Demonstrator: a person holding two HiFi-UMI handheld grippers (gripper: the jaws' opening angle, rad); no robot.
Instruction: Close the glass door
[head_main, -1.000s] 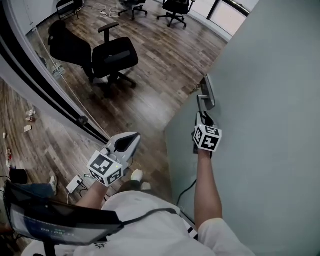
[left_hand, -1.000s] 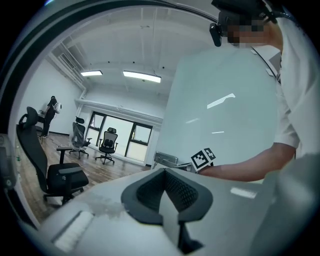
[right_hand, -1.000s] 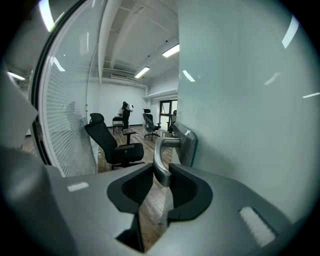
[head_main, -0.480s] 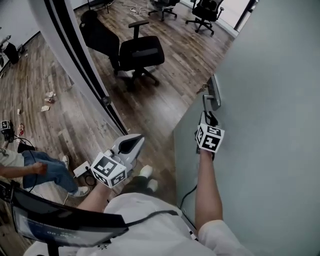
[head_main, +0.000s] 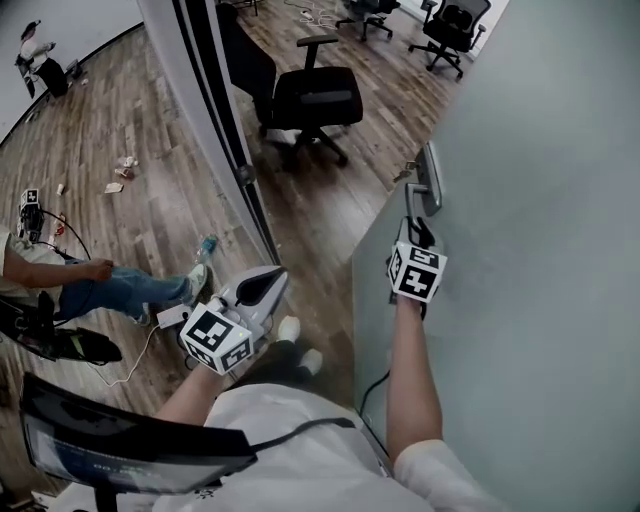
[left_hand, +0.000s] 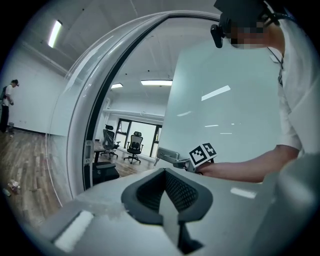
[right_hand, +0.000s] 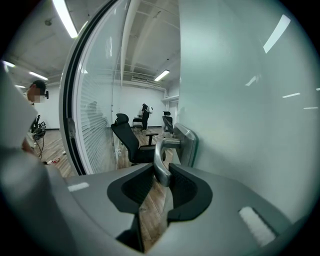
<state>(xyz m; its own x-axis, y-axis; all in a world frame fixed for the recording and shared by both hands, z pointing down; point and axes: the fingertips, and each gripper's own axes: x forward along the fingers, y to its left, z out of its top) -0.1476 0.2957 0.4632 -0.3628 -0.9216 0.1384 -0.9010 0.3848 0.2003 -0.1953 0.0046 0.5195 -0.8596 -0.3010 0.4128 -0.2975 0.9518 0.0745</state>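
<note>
Glass door (head_main: 520, 200): a big frosted pane that fills the right of the head view. It stands ajar, its free edge well apart from the dark-trimmed door frame (head_main: 225, 130) at upper left, with wood floor showing in the gap. We judge it heavy and rigid. It should swing slowly on its hinges and carry momentum, so it wants a steady pull and a soft finish, because glass meeting the frame hard is the risk. The pane face is smooth and gives no purchase.

The only sensible hold is the metal lever handle (head_main: 420, 190) near the free edge. It is stiff and polished, so likely slick; we judge a grip low on the lever, close to its bend, as best.

Right arm: we see it stretched forward, nearly straight, alongside the pane, forearm bare, with the right gripper (head_main: 412, 232) pointing slightly down at the handle. In the right gripper view the jaws stand narrow and clamp the lever, both pads on the metal.

Left arm: bent, held low by the body, touching nothing. The left gripper (head_main: 262, 285) has its jaws closed together and empty.
</note>
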